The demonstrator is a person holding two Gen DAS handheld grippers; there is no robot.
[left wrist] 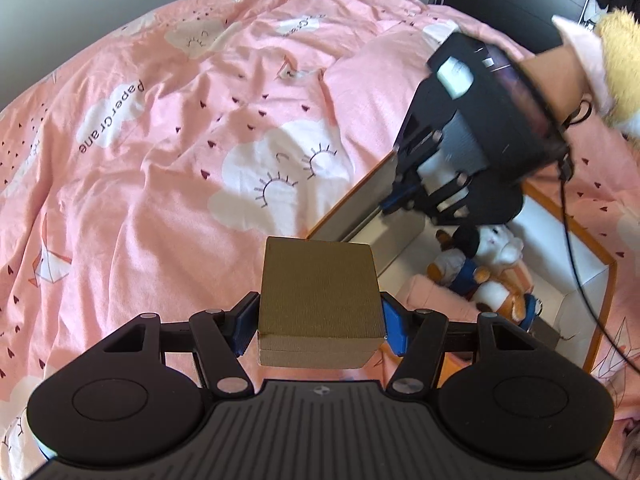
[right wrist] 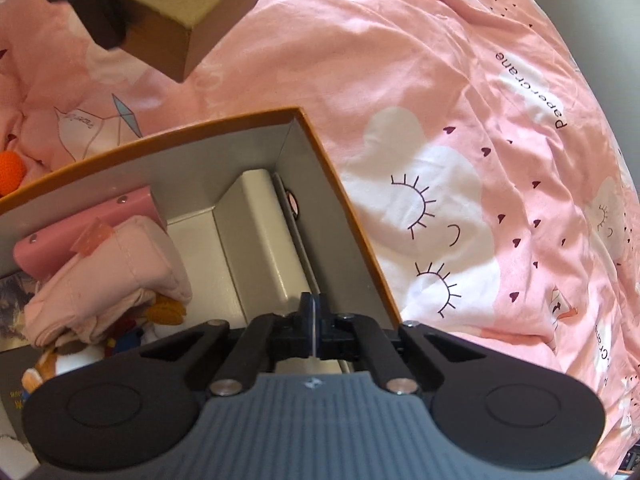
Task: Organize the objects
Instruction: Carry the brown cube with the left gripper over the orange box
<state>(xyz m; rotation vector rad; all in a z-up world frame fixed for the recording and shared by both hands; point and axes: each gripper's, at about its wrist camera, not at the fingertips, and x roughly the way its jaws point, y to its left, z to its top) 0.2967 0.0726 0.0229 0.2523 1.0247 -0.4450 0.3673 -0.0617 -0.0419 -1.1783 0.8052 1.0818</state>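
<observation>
A brown cardboard box [left wrist: 318, 300] is clamped by its two sides between the blue pads of my left gripper [left wrist: 318, 322], held above the pink duvet. It also shows at the top left of the right wrist view as the brown cardboard box [right wrist: 192, 4]. My right gripper [right wrist: 314, 314] is shut with nothing between its fingers, pointing down inside an orange-rimmed storage box [right wrist: 352, 216], close to its right wall. From the left wrist view, the right gripper [left wrist: 392, 202] hangs over the storage box [left wrist: 604, 292], with a hand and fluffy sleeve behind it.
Inside the storage box lie a white slab-like item [right wrist: 260, 240], a pink fabric pouch [right wrist: 104, 276], a pink case [right wrist: 80, 228] and plush toys [left wrist: 480, 268]. An orange ball-like thing [right wrist: 12, 168] rests on the pink cloud-print duvet [left wrist: 160, 160] beyond the storage box.
</observation>
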